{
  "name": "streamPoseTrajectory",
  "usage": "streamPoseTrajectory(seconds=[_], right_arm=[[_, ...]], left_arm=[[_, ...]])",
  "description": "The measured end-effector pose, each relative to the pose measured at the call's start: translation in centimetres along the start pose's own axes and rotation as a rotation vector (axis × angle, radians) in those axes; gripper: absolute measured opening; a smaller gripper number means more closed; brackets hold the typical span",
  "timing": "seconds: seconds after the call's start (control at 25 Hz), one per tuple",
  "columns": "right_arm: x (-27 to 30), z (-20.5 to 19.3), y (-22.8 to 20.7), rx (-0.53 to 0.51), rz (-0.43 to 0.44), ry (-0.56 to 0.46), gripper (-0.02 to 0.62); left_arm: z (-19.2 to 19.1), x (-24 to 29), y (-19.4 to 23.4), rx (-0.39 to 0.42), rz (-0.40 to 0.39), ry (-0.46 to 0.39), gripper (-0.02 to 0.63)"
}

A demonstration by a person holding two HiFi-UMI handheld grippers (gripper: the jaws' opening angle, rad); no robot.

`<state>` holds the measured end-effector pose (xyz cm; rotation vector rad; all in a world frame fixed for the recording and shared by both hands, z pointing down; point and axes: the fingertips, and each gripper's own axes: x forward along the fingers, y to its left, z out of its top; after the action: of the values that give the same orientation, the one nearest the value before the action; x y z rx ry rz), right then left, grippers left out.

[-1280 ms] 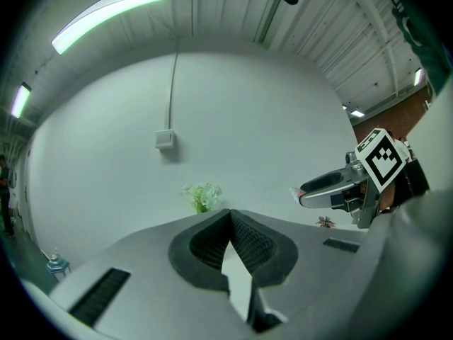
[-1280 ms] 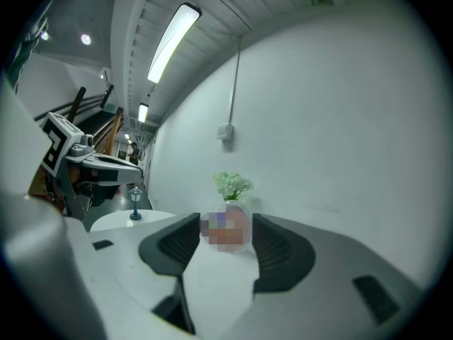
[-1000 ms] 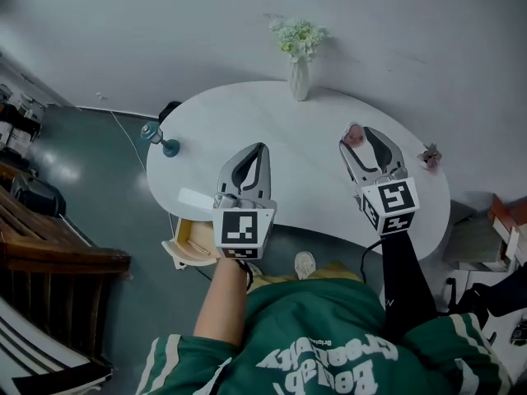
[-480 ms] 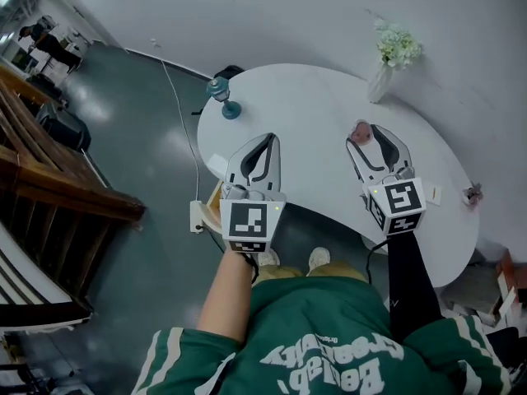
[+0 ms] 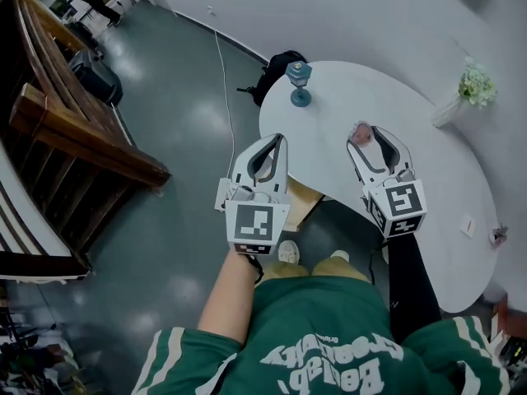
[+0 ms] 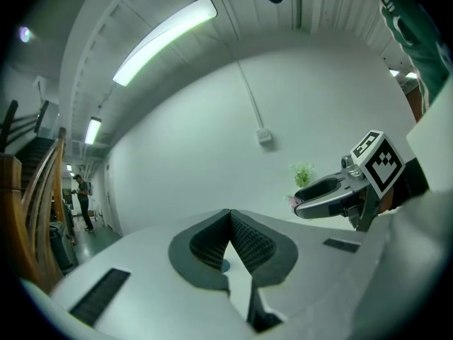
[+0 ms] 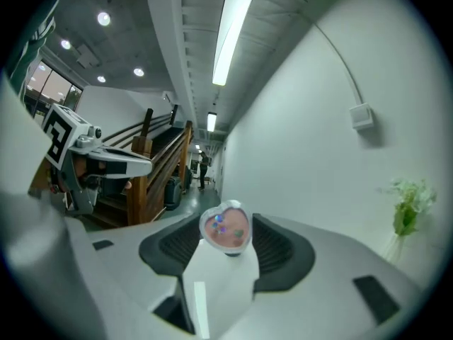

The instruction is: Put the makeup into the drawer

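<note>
A pink heart-shaped makeup compact (image 5: 356, 134) (image 7: 226, 229) sits between the tips of my right gripper (image 5: 361, 132) (image 7: 228, 248), which is shut on it above the white table (image 5: 412, 130). My left gripper (image 5: 278, 141) (image 6: 230, 215) hangs beside the table's left edge, its jaws shut with nothing between them. The open wooden drawer (image 5: 302, 197) shows under the table's edge, between the two grippers and below them. Each gripper also shows in the other's view: the right gripper (image 6: 320, 196), the left gripper (image 7: 117, 163).
A blue goblet (image 5: 299, 84) stands near the table's far left edge. A white vase of flowers (image 5: 471, 90) is at the far right. A black bag (image 5: 278, 69) lies on the floor behind the table. A wooden staircase (image 5: 78, 130) stands at the left.
Both grippers have swung left along the table, the right one still shut on the compact. The table's left edge and the drawer now lie between them; the staircase has come into view.
</note>
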<state>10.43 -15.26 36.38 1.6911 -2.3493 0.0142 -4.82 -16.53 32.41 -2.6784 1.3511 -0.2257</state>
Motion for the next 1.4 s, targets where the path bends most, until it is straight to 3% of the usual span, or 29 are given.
streamPoseTrajectory(seconds=[0.32, 0.6, 0.88, 1.4], right_arm=[[6.5, 1.1, 8.3, -0.016, 0.110, 0.009, 0.239], [10.1, -2.3, 13.8, -0.029, 0.196, 0.105, 0.239], [13.0, -9.1, 18.5, -0.040, 0.279, 0.271, 0.239], [16.2, -26.8, 28.3, -0.022, 0.515, 0.591, 0.239]], left_arm=[[-3.0, -3.0, 8.1, -0.007, 0.074, 0.035, 0.000], [-6.6, -4.6, 12.1, -0.040, 0.109, 0.068, 0.000], [-11.6, -5.3, 13.5, -0.058, 0.094, 0.106, 0.000], [-20.0, -6.2, 15.4, -0.058, 0.118, 0.198, 0.000]])
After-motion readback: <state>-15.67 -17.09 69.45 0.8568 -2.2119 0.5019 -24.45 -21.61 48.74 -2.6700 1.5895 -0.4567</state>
